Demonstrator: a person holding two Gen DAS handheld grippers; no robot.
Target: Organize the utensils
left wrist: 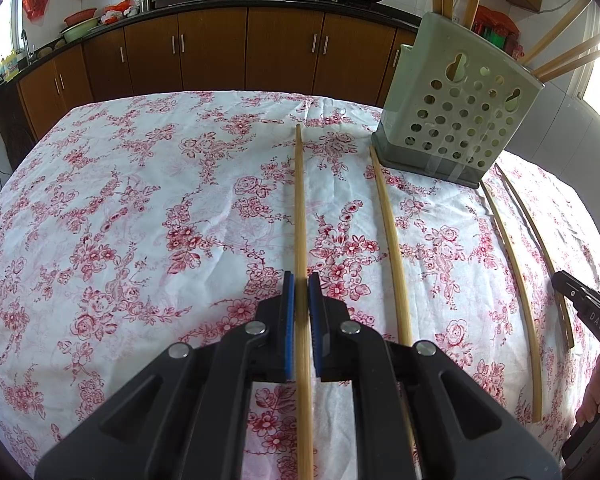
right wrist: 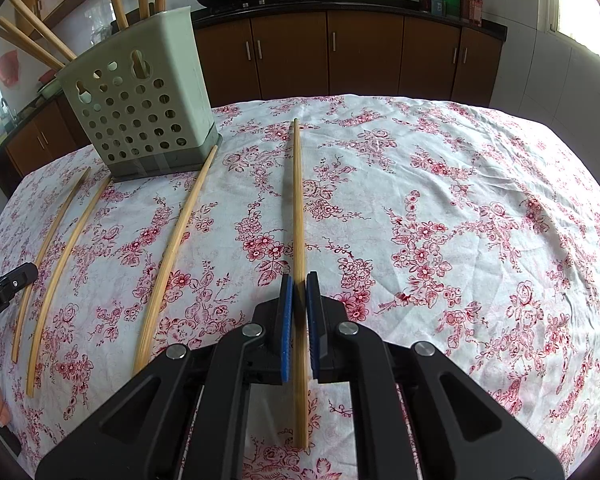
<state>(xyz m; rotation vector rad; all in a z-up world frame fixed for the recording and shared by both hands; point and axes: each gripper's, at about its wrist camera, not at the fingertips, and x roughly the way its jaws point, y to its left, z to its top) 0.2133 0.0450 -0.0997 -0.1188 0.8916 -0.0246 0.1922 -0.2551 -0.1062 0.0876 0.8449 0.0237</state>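
Observation:
A pale green perforated utensil holder [left wrist: 456,120] [right wrist: 144,108] stands on the floral tablecloth with several bamboo chopsticks upright in it. Several more chopsticks lie on the cloth. In the left wrist view my left gripper [left wrist: 302,292] has its blue pads close on both sides of one chopstick [left wrist: 299,208]. In the right wrist view my right gripper [right wrist: 299,294] has its pads close around another chopstick [right wrist: 298,208] that lies on the cloth. The right gripper's tip [left wrist: 580,300] shows at the left view's right edge, the left gripper's tip [right wrist: 8,284] at the right view's left edge.
Loose chopsticks [left wrist: 392,240] [left wrist: 512,264] [right wrist: 172,248] [right wrist: 60,264] lie between the two grippers, in front of the holder. The floral tablecloth [left wrist: 140,220] covers the table. Brown kitchen cabinets [left wrist: 220,48] and a counter with woks stand behind.

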